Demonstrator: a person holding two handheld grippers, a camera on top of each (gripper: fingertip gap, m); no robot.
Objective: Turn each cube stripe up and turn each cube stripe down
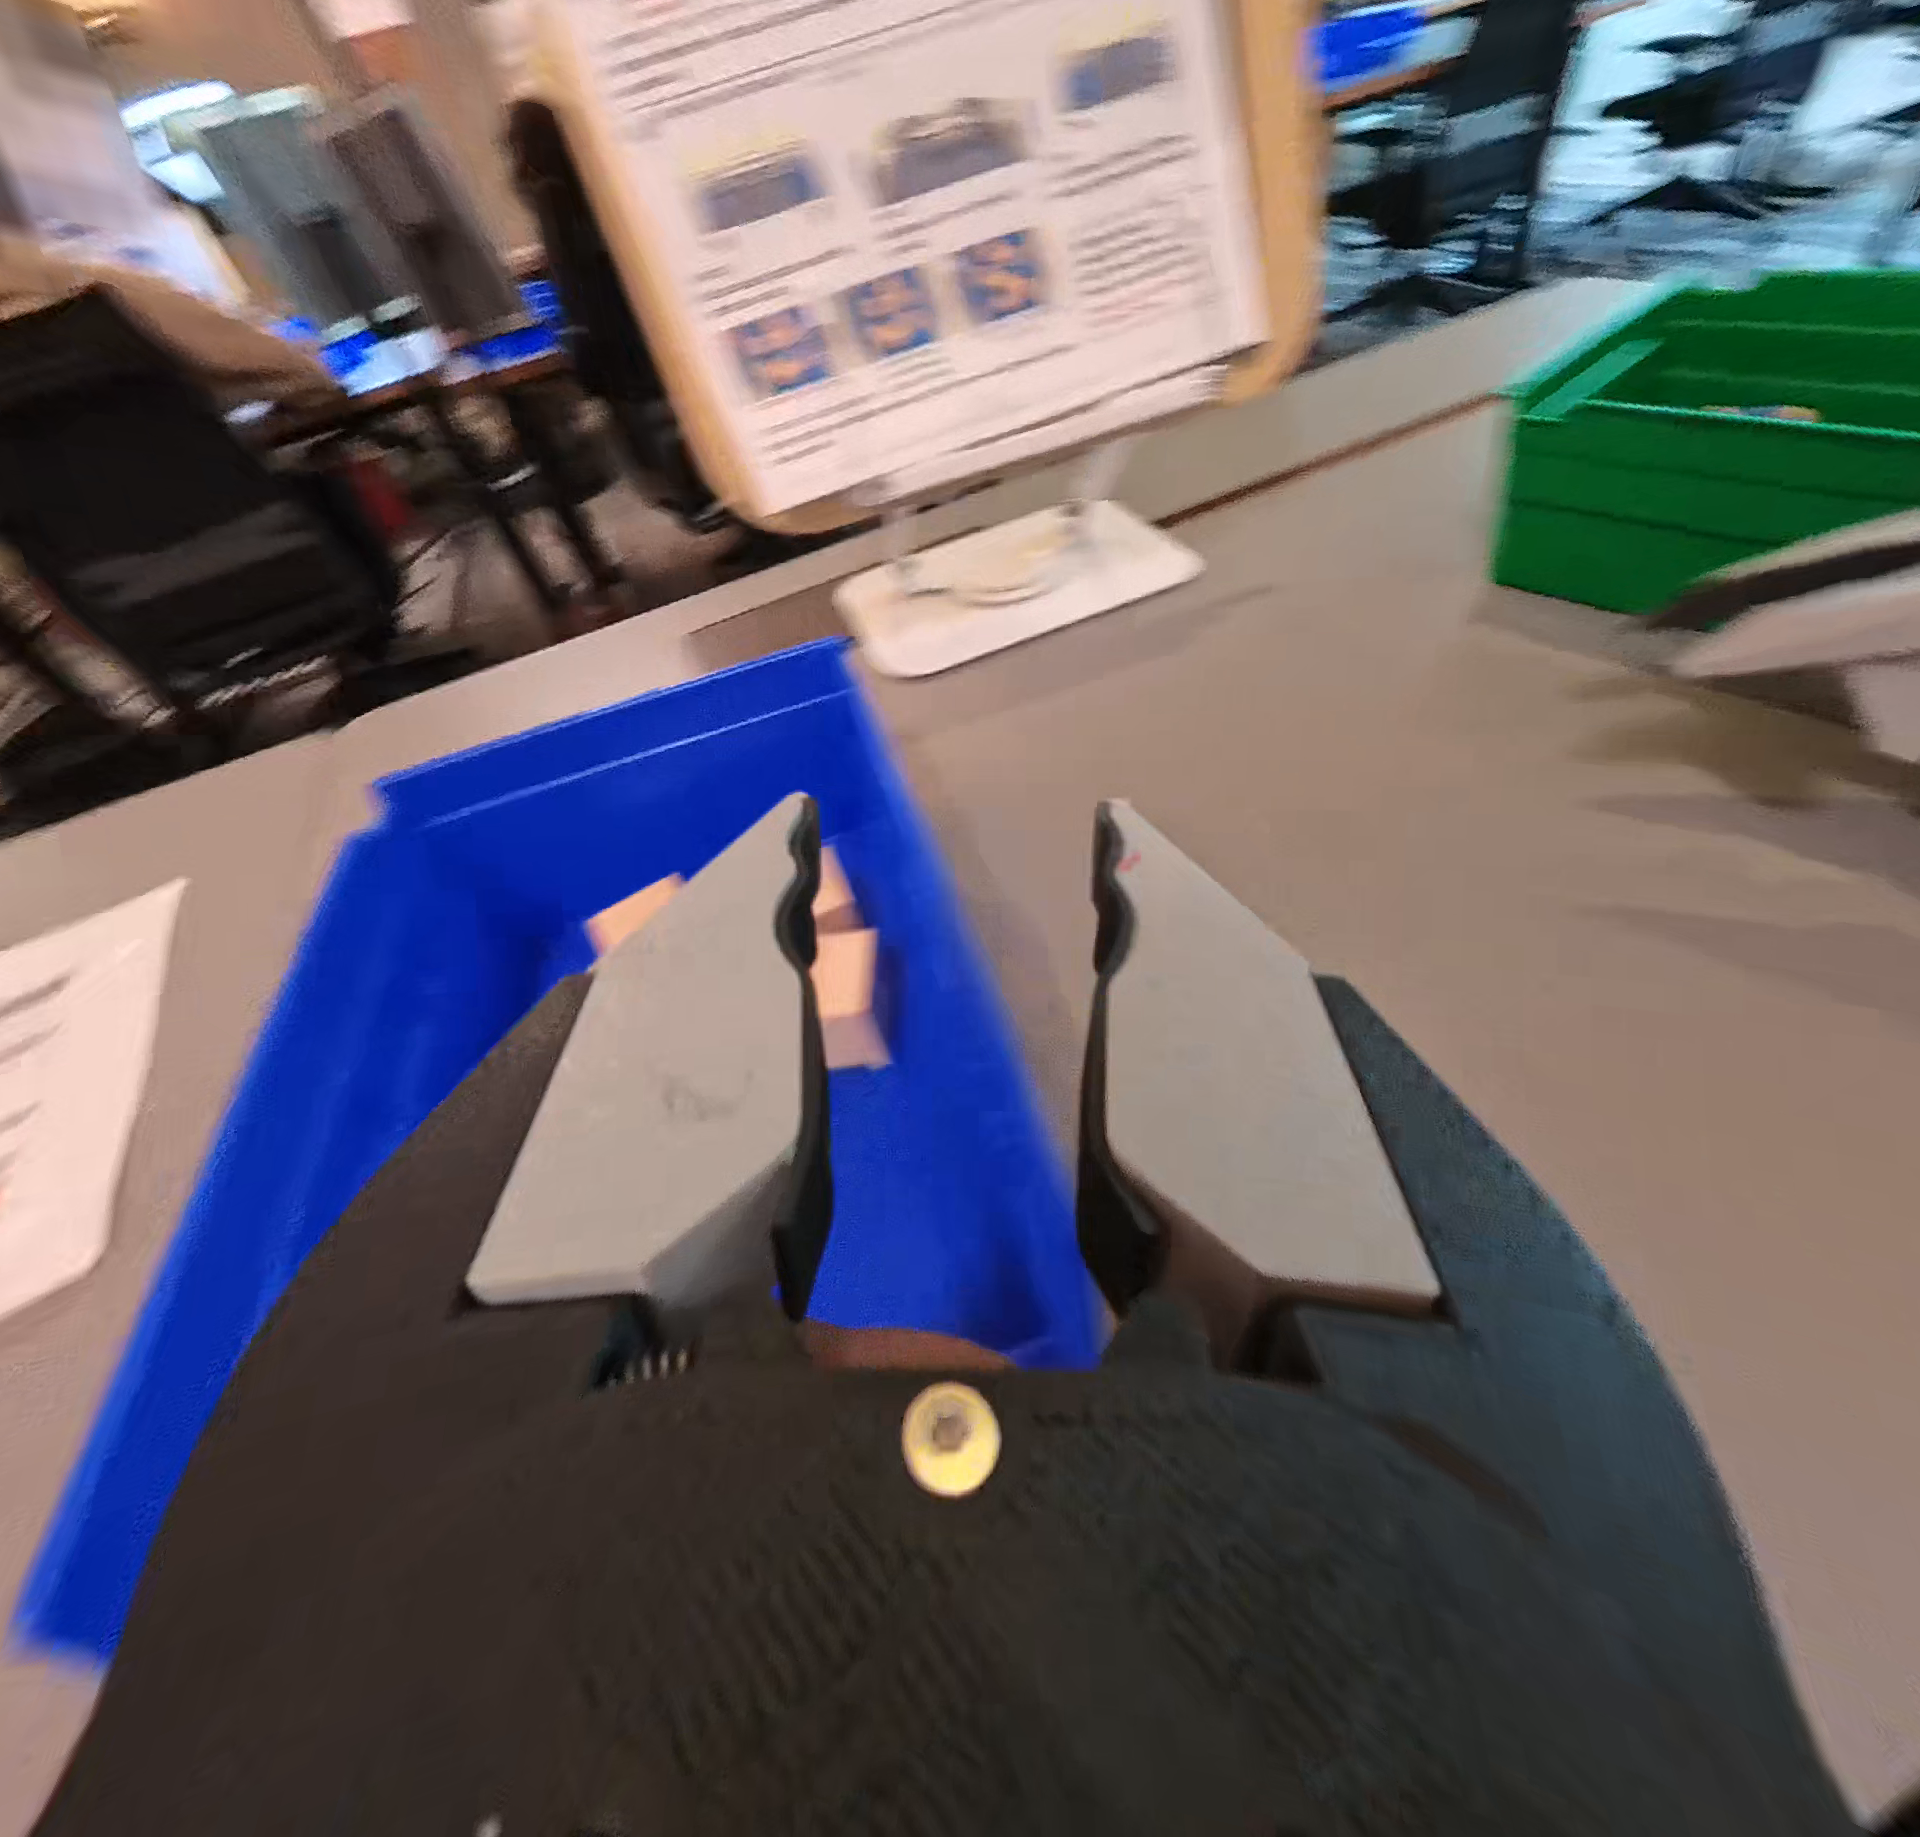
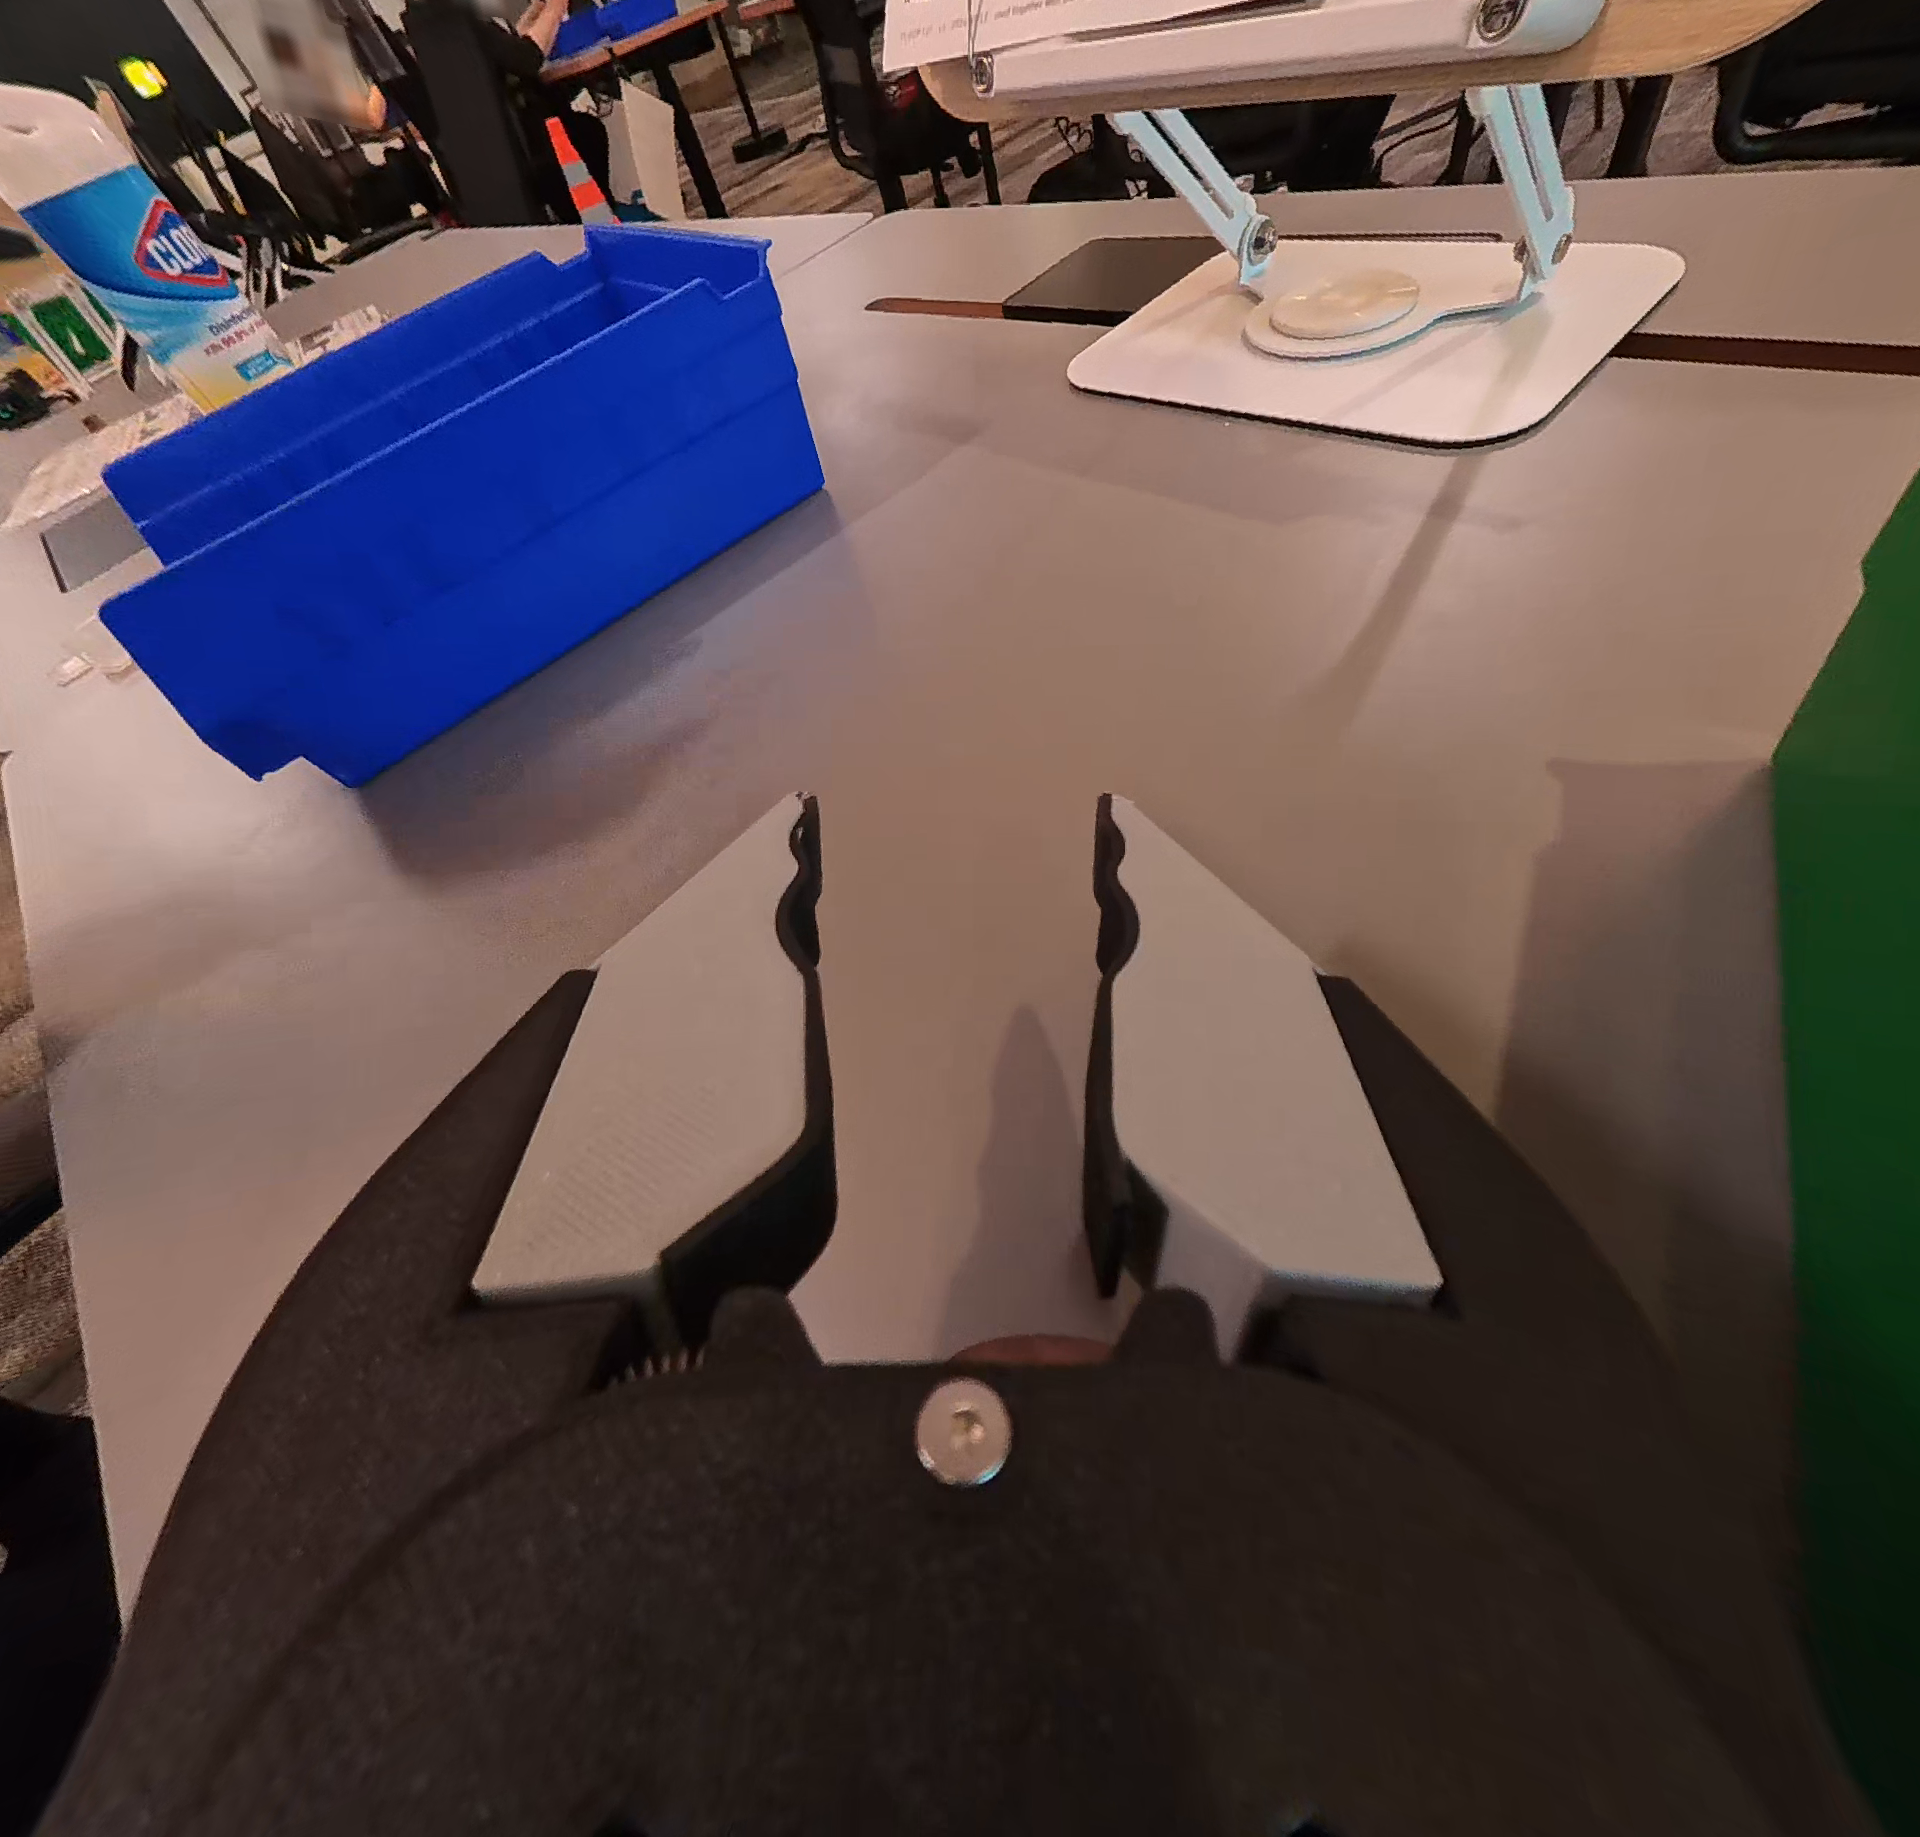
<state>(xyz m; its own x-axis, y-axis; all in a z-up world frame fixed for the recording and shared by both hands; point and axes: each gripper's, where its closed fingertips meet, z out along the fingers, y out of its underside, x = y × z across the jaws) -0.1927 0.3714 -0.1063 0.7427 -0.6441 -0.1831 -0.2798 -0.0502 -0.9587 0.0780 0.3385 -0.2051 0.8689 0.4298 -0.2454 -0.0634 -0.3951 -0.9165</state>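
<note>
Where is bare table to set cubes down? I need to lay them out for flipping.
The widest bare patch of table lies between the blue bin, the white stand base and the green bin, ahead of the right gripper. Left of the blue bin is cluttered.

**Open claw over bare desk**

The right claw (image 2: 956, 811) hangs above the grey desk (image 2: 1039, 624), its fingers spread with nothing between them. Ahead and to its left sits a blue bin (image 2: 468, 520). Ahead to its right stands a white stand (image 2: 1371, 343). A green wall (image 2: 1849, 956) fills its right edge.
</note>
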